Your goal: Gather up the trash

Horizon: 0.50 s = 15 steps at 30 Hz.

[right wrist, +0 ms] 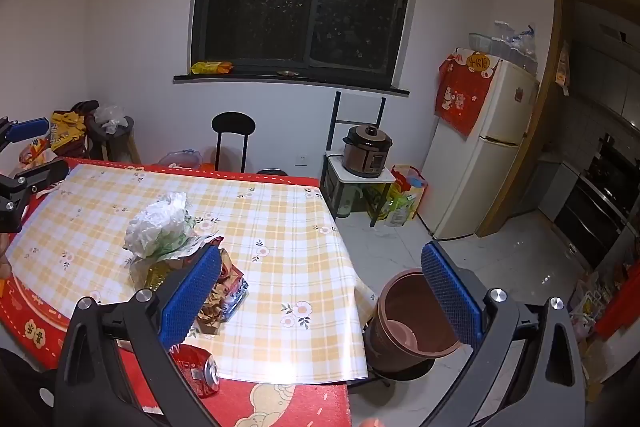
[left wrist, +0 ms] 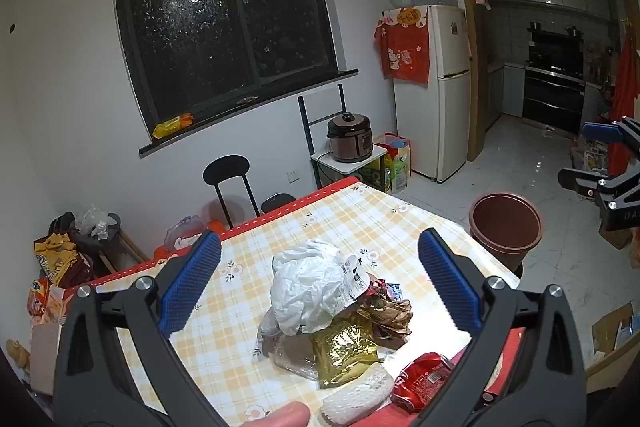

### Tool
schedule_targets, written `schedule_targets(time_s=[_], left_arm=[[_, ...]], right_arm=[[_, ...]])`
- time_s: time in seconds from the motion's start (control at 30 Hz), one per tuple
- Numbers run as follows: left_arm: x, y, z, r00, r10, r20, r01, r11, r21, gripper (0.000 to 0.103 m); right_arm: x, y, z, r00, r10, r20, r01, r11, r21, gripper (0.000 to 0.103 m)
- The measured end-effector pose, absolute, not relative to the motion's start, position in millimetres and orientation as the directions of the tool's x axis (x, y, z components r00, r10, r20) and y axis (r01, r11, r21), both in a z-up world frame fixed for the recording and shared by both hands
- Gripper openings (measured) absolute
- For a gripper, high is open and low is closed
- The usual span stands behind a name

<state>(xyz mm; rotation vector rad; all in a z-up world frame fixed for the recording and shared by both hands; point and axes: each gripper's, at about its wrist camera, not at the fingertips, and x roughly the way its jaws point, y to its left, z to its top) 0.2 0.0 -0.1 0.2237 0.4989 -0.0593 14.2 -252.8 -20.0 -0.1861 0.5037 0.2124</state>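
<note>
Both grippers, left (left wrist: 320, 279) and right (right wrist: 322, 289), gape wide and hold nothing, ribbed blue pads bare, above a checked glossy tablecloth (left wrist: 256, 267) bearing crumpled white plastic (left wrist: 308, 287), gold foil (left wrist: 344, 351) and a dented red can (left wrist: 420, 379), near a round brown bin (right wrist: 408, 323).

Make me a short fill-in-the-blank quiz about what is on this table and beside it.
1. The crushed red drink can lies on its ____.
2. The round brown plastic bin stands on the ____ beside the checked yellow tablecloth.
3. The crumpled white plastic bag sits on ____ of the trash pile.
4. Both the left gripper and right gripper are ____.

Missing words: side; floor; top; open
</note>
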Motion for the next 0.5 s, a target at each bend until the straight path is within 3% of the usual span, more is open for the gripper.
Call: schedule_targets(time_s=[0.5], left_arm=[[0.0, 0.2, 0.1, 0.879, -0.003, -0.476, 0.108, 0.975, 0.194, 0.097]], right_arm=[[15.0, -254.6, -20.2, 0.856, 0.152, -0.494, -0.244, 0.961, -0.127, 0.099]])
